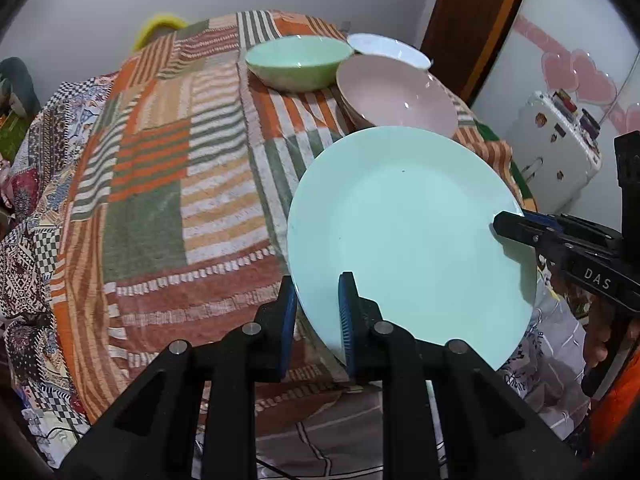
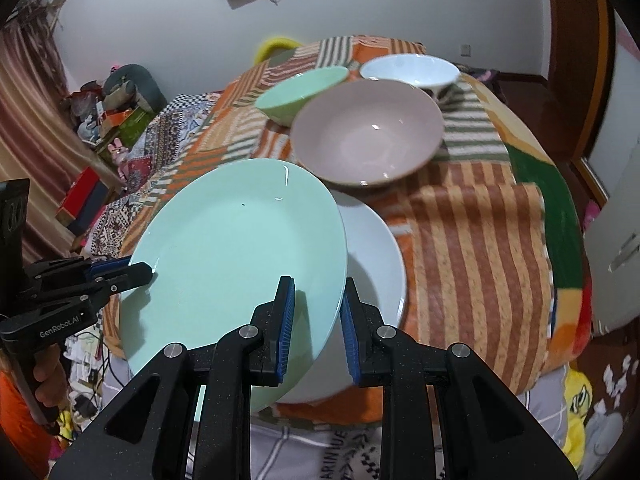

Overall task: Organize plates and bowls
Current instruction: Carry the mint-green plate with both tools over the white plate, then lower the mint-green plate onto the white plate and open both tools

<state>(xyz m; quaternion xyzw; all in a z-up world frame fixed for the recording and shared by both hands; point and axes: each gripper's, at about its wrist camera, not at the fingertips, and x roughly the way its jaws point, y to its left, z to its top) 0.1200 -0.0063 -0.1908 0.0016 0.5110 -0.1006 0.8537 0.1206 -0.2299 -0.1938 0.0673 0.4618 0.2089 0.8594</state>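
Both grippers, left [image 1: 318, 324] and right [image 2: 318, 330], pinch the rim of the round mint-green plate [image 2: 236, 256]. It hangs tilted over the round white plate [image 2: 376, 256], near the pink bowl [image 2: 366, 132]. A loose pinch could make it slip and clatter down.

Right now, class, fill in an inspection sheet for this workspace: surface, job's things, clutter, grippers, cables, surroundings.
Surface: striped patchwork cloth over a raised surface.
Job's things: mint plate held tilted above a white plate; pink bowl, green bowl and white bowl behind.
Clutter: nothing seen on the cloth.
Grippers: left hand-held gripper and right hand-held gripper each shut on the mint plate's rim, on opposite sides.
Cables: dark cable below the surface edge.
Surroundings: boxes and toys by the wall; wooden door frame.
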